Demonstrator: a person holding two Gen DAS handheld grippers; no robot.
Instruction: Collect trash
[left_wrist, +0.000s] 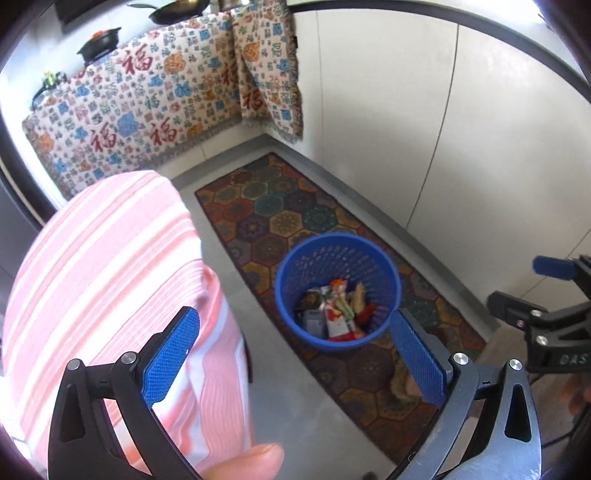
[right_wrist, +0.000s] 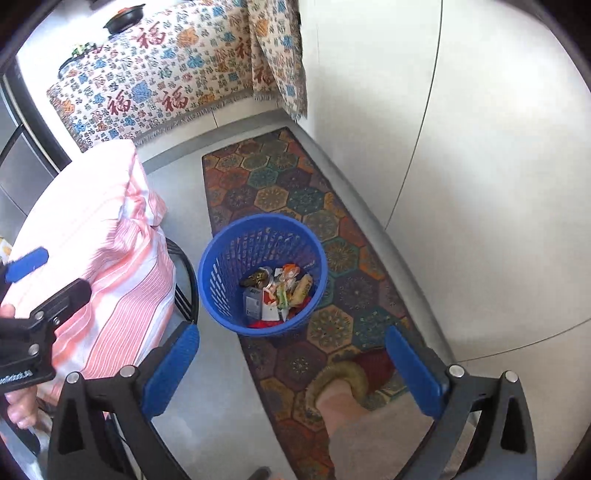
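A blue perforated trash basket (left_wrist: 295, 269) stands on a patterned rug; it also shows in the right wrist view (right_wrist: 221, 258). Several wrappers and packets (left_wrist: 338, 314) lie at its bottom, seen too in the right wrist view (right_wrist: 280, 291). My left gripper (left_wrist: 295, 354) is open and empty, held high above the floor, just nearer than the basket. My right gripper (right_wrist: 291, 365) is open and empty, also above and nearer than the basket. The right gripper shows at the right edge of the left wrist view (left_wrist: 546, 291); the left gripper shows at the left edge of the right wrist view (right_wrist: 40, 280).
A table with a pink striped cloth (left_wrist: 110, 288) (right_wrist: 96, 236) stands left of the basket. The hexagon-patterned rug (left_wrist: 280, 206) (right_wrist: 280, 192) runs along white cabinet fronts (left_wrist: 443, 129). A counter draped in patterned cloth (left_wrist: 140, 110) carries pans. A slippered foot (right_wrist: 340, 380) rests on the rug.
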